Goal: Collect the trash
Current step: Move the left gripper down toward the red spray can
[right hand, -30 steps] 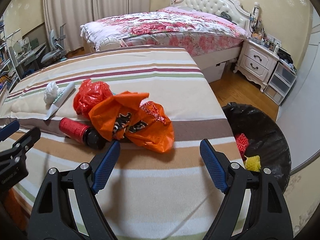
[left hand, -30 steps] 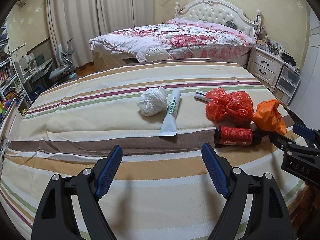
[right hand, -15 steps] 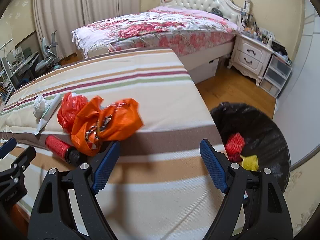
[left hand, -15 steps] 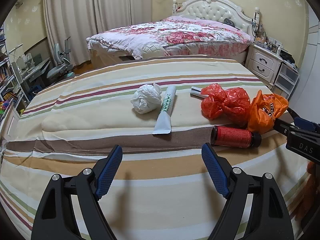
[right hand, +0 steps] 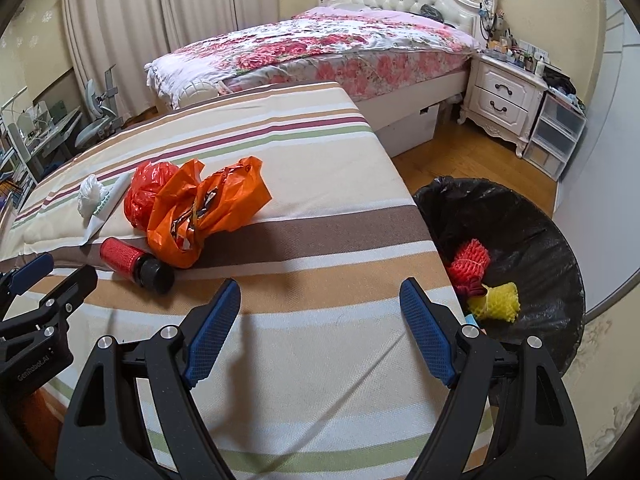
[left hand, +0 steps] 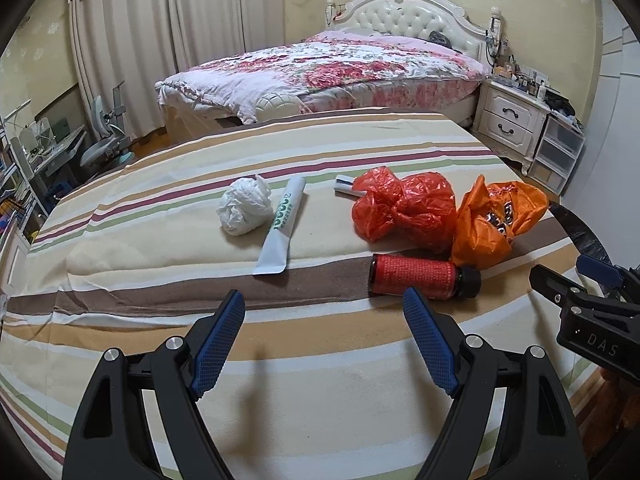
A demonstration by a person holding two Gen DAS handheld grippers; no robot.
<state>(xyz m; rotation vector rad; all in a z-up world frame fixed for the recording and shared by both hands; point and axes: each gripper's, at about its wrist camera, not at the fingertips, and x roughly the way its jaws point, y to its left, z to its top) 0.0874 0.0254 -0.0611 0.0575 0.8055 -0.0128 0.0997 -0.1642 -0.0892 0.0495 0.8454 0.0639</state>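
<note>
Trash lies in a loose row on the striped bedspread (left hand: 160, 216), towards its right-hand edge. Red cylindrical bottle w/ black cap (left hand: 424, 277) lies on its side on the brown stripe; long axis runs along the stripe, cap end pointing right in the left wrist view, towards the bed edge. In the right wrist view the same bottle (right hand: 134, 261) shows cap end nearest the camera. Just behind it: crumpled orange plastic bag (left hand: 496, 220), touching the bottle near the cap; crumpled red plastic bag (left hand: 404, 210) beside the orange one, touching it. A small white flat item (left hand: 345, 185) sticks out from behind the red bag; type cannot be told. White squeeze tube w/ green print (left hand: 282, 226) lies flat left of the red bag, apart from it; long axis runs near-to-far, crimped flat end nearest the camera, other end pointing away. Crumpled white tissue wad (left hand: 245, 210) sits just beside the tube on its left.

Left gripper (left hand: 320, 336): fingers wide, nothing between, above the bedspread, short of the bottle. Right gripper (right hand: 320, 332): fingers wide, empty, above the bedspread near its edge.

Black-lined bin (right hand: 532, 216) stands on the wood floor just beside the bed edge; holds a red foam net (right hand: 470, 262) and a yellow foam net (right hand: 496, 304).
</note>
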